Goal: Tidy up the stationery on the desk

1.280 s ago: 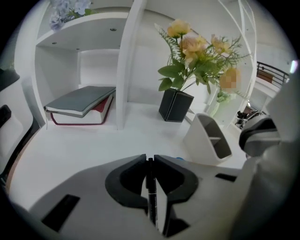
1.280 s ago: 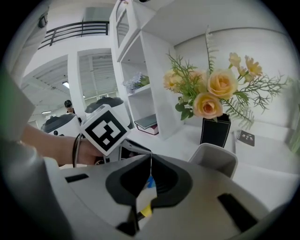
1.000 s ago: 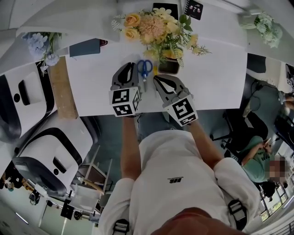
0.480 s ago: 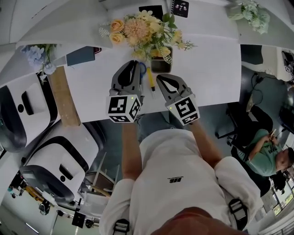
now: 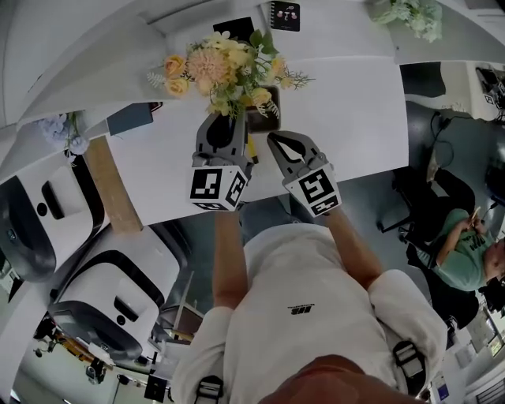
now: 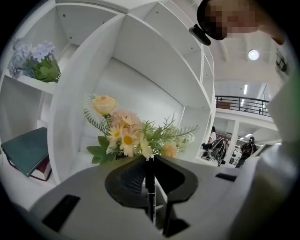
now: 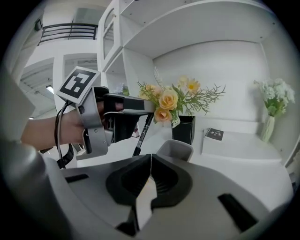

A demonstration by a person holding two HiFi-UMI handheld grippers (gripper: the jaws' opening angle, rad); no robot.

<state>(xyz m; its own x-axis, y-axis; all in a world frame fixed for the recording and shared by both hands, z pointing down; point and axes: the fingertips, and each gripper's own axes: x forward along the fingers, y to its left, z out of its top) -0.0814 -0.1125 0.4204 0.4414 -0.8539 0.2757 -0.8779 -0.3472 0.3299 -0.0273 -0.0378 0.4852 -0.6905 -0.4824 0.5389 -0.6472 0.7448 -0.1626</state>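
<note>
My left gripper (image 5: 226,120) (image 6: 150,161) is shut on a thin black pen (image 6: 150,187). In the right gripper view this pen (image 7: 142,133) hangs slanted from the left gripper (image 7: 119,117) above the white desk (image 5: 347,118). My right gripper (image 5: 278,142) (image 7: 151,157) is beside it, shut, with nothing between its jaws. A small grey cup (image 7: 174,149) stands on the desk just ahead of the right gripper. A thin yellow stick (image 5: 250,150) shows between the two grippers in the head view. Which kind of stationery it is cannot be told.
A bunch of yellow and pink flowers (image 5: 225,67) in a black pot (image 7: 183,129) stands right behind the grippers. A small black notebook (image 5: 284,14) (image 7: 214,133) lies further back. A white vase with pale flowers (image 7: 272,112) stands at the right. Books (image 6: 28,152) lie on a shelf at the left.
The left gripper has moved forward and up toward the flower pot, holding the pen. The blue scissors seen beside it earlier are hidden now. The right gripper has hardly moved.
</note>
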